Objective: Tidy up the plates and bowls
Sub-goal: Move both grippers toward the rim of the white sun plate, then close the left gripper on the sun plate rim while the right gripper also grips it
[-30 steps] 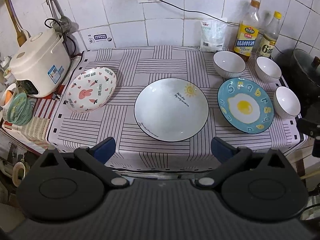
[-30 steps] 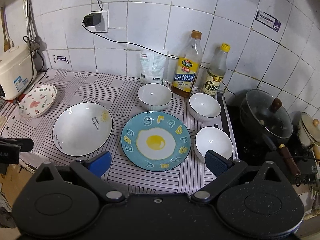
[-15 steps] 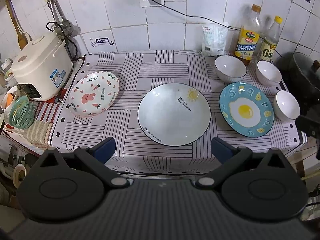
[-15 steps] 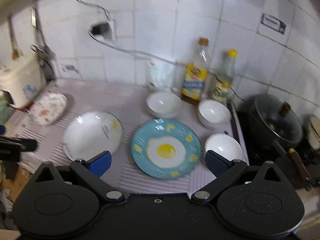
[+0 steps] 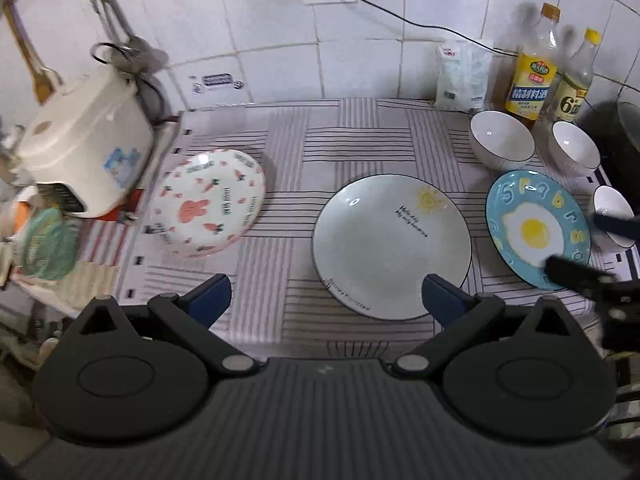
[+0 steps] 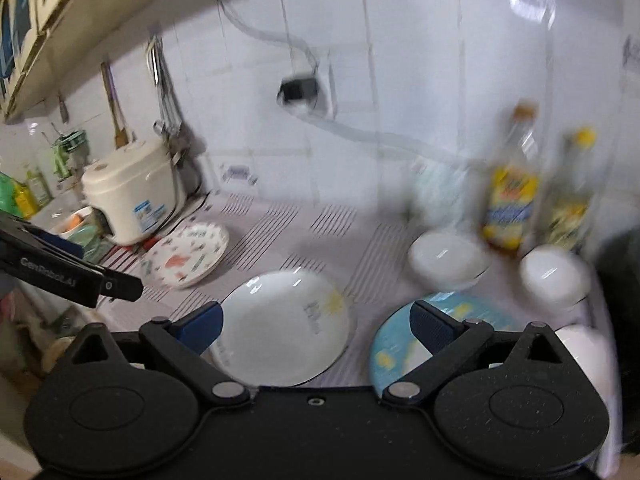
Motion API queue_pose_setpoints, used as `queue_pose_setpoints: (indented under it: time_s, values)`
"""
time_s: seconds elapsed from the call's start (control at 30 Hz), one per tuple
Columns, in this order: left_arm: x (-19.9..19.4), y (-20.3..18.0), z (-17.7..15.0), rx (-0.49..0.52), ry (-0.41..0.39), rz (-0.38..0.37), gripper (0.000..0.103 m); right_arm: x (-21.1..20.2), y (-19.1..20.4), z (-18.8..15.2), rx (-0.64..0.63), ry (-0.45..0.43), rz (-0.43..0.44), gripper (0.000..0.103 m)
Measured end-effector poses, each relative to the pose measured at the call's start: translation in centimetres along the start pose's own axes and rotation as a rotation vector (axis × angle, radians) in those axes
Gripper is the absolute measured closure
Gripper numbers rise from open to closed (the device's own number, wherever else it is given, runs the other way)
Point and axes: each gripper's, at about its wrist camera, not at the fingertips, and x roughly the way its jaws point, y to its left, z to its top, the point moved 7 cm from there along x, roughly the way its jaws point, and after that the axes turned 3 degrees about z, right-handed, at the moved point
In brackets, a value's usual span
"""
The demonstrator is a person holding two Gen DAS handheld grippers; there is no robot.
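Note:
Three plates lie in a row on the striped cloth: a rabbit-print plate (image 5: 208,204) at left, a white sun plate (image 5: 392,246) in the middle, a blue fried-egg plate (image 5: 536,228) at right. Three white bowls (image 5: 502,146) (image 5: 574,152) (image 5: 614,216) stand at the right end. My left gripper (image 5: 326,296) is open and empty, over the front edge by the white plate. My right gripper (image 6: 316,324) is open and empty, low over the white plate (image 6: 284,324) and blue plate (image 6: 400,348); this view is blurred.
A rice cooker (image 5: 80,148) stands at the left. Two bottles (image 5: 530,80) (image 5: 574,80) and a white bag (image 5: 460,76) stand against the tiled wall. A dark pot (image 5: 616,136) is at the far right. The right gripper's fingers (image 5: 576,272) reach over the blue plate.
The left gripper has moved in closer to the counter. The right gripper has dropped low, swung left and come over the blue plate, with strong motion blur. Both stay open.

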Motion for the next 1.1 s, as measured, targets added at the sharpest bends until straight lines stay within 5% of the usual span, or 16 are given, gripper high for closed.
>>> queue_pose_setpoints:
  time_s: [0.17, 0.3, 0.53, 0.8, 0.9, 1.1]
  values:
    - [4.8, 0.9, 0.6, -0.032, 0.034, -0.046, 0.002, 5.4, -0.4, -2.7, 0.105, 0.109, 0.132, 0.015]
    - [9.2, 1.3, 0.8, -0.065, 0.075, -0.133, 0.005, 9.5, -0.9, -5.2, 0.159, 0.164, 0.134, 0.021]
    - [16.4, 1.5, 0.6, -0.033, 0.167, -0.199, 0.031, 15.2, -3.8, -9.3, 0.516, 0.285, 0.126, 0.041]
    - [20.7, 1.6, 0.9, 0.082, 0.216, -0.268, 0.053, 17.1, -3.8, -10.1, 0.552, 0.229, 0.043, 0.064]
    - [21.7, 1.6, 1.0, 0.11, 0.248, -0.296, 0.07, 16.9, -4.2, -10.5, 0.558, 0.203, -0.003, 0.085]
    - [22.6, 1.1, 0.3, 0.1, 0.295, -0.343, 0.075, 16.7, -4.8, -11.0, 0.574, 0.128, -0.006, 0.088]
